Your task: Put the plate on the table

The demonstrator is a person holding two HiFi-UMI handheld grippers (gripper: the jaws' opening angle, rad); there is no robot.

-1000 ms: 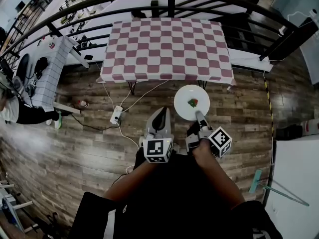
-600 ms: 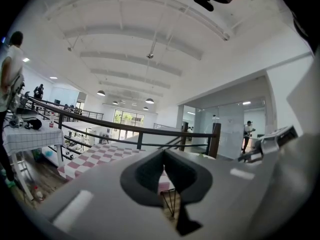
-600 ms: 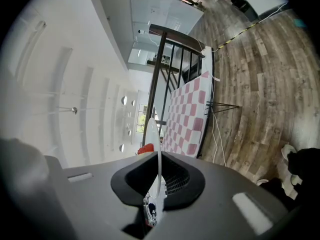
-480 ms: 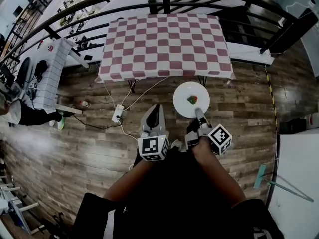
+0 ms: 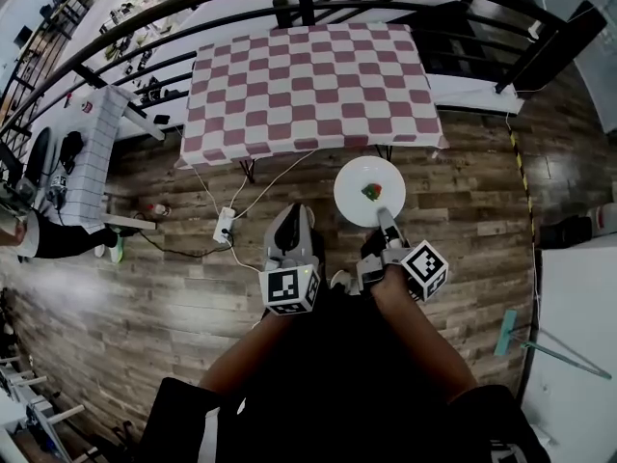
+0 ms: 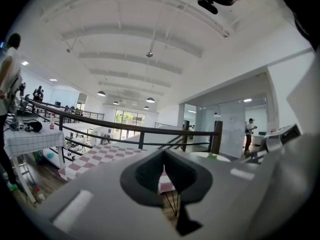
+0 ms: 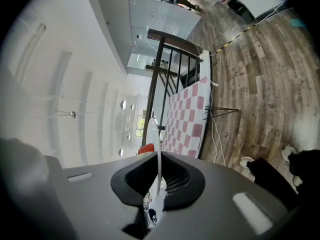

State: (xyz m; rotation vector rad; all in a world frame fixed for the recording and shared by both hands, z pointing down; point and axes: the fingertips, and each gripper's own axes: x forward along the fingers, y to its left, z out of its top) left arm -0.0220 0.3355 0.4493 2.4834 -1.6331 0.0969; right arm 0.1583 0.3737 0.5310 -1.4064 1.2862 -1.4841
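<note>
Plate point(image 5: 352, 187) edge pinched in right tool point(image 5: 385, 216), apparently short of table point(image 5: 308, 85)

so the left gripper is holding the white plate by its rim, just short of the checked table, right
Not the left. The right gripper grips the white plate by its rim, as the right gripper view shows; the left gripper is shut with nothing in it. The plate is just short of the checked table.
</note>
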